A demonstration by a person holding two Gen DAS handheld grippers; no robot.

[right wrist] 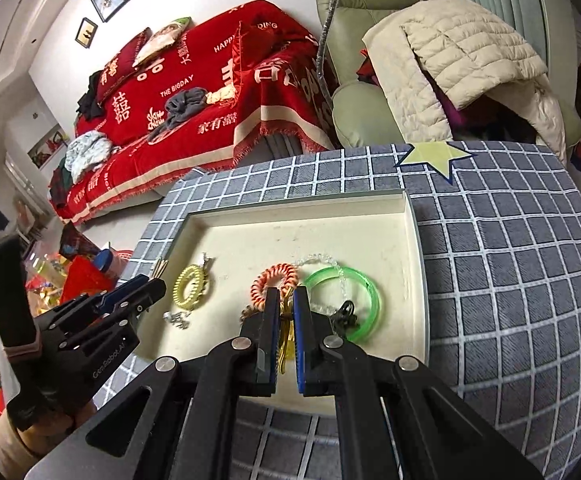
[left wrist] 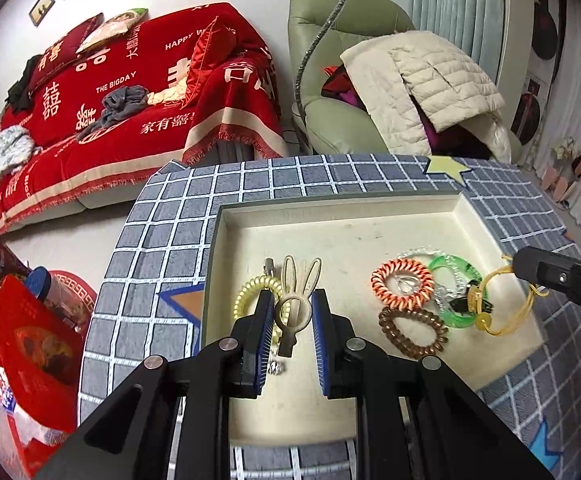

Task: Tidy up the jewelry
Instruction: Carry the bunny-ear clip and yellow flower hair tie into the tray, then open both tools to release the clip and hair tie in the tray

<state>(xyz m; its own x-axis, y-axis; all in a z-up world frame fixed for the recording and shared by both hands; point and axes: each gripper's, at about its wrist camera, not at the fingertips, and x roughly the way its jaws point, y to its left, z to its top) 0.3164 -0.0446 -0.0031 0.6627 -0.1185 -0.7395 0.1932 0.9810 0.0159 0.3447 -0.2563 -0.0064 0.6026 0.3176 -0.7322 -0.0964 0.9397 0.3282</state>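
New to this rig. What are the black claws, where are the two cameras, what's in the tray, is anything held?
No robot: a person holds two handheld grippers, each with a fisheye camera looking along its fingers.

Left wrist view: the left gripper is closed on a beige rabbit-ear hair clip.

Right wrist view: the right gripper is shut on a thin yellow elastic hair loop.

Both hang over a shallow cream tray on a grey checked cloth. The tray also holds a yellow coil hair tie, an orange-and-white coil tie, a brown coil tie and a green translucent bangle.
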